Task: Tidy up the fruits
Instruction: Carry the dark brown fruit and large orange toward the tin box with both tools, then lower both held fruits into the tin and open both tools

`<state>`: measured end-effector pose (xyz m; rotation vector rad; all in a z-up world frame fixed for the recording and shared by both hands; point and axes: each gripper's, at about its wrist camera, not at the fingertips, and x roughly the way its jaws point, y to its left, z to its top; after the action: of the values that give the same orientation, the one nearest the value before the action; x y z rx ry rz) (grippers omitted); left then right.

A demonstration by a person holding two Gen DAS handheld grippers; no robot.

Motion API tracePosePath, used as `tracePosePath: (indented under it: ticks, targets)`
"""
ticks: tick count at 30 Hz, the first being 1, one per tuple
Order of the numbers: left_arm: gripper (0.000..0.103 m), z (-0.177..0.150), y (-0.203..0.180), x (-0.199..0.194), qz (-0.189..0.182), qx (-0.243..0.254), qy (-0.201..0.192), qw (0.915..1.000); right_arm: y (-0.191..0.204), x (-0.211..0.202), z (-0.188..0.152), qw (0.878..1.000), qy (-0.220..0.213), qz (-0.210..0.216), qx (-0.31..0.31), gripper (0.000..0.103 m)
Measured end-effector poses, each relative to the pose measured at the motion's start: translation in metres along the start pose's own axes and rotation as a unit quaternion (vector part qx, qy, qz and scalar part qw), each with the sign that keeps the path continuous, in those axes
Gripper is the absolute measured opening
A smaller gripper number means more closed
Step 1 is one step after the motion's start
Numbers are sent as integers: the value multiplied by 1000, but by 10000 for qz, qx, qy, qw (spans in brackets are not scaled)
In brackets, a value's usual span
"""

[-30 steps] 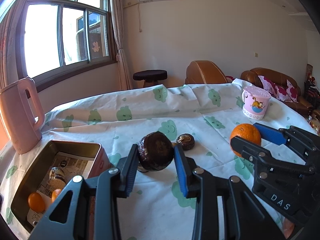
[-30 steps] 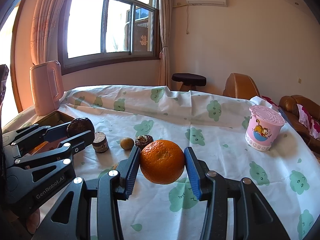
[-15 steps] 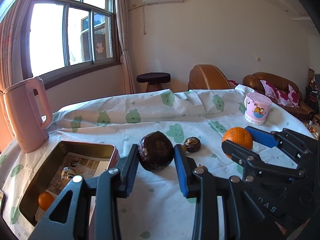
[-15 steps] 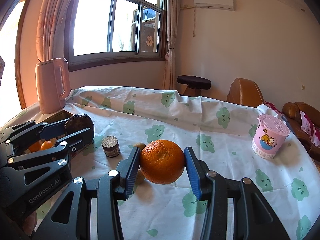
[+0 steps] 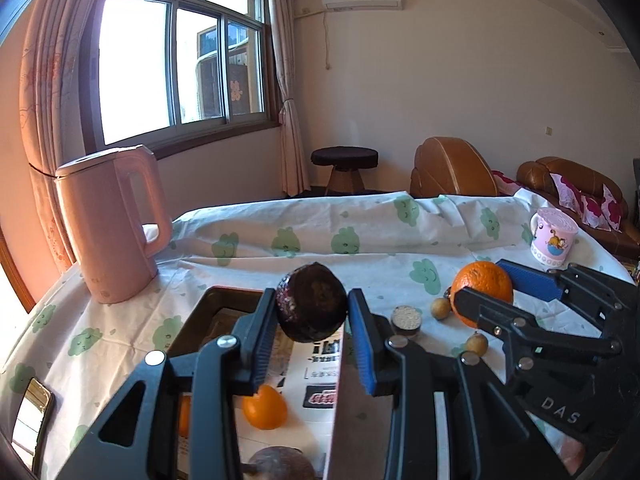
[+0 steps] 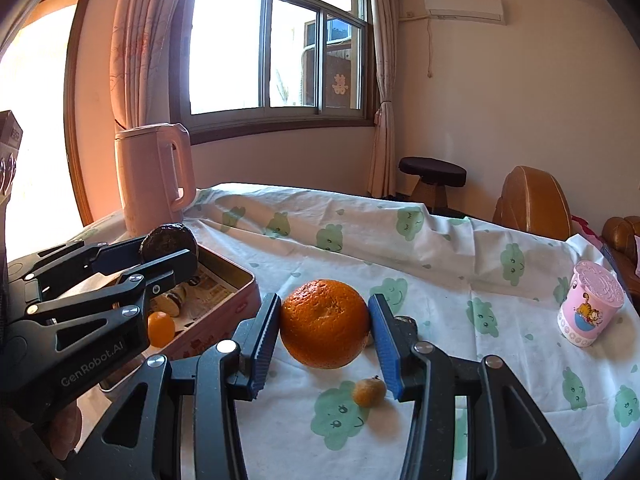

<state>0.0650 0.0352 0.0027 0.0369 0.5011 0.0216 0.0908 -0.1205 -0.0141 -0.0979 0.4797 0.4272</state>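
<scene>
My left gripper (image 5: 312,320) is shut on a dark brown round fruit (image 5: 312,306) and holds it above the open metal tin (image 5: 216,300); both also show in the right wrist view (image 6: 168,242). My right gripper (image 6: 325,330) is shut on a large orange (image 6: 325,322), held above the tablecloth to the right of the tin (image 6: 236,276). It also shows in the left wrist view (image 5: 482,292). The tin holds a small orange fruit (image 5: 265,406) and other pieces on printed paper.
A pink kettle (image 5: 108,224) stands behind the tin at the left. A pink cartoon cup (image 6: 590,304) stands at the right. Small tan fruits (image 6: 369,391) and a small round jar (image 5: 406,320) lie on the cloth. A phone (image 5: 32,408) lies at the left edge.
Both grippers have swung left toward the tin with their fruits. The dark fruit was beside the tin and is now over it. The orange has come closer to the tin.
</scene>
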Motion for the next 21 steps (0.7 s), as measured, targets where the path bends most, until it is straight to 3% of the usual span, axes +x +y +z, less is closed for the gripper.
tracePosePath:
  ticks: [6, 12, 21]
  targets:
    - [37, -1, 52, 11, 395, -225, 257, 9986, 37, 20, 12, 9991, 58, 408, -140, 47]
    - [37, -14, 90, 27, 564, -468, 614, 9954, 69, 44, 16, 9968, 226, 733, -241, 47]
    - [37, -32, 108, 40, 540, -550, 881, 9931, 99, 78, 10, 9933, 540, 964, -330, 47]
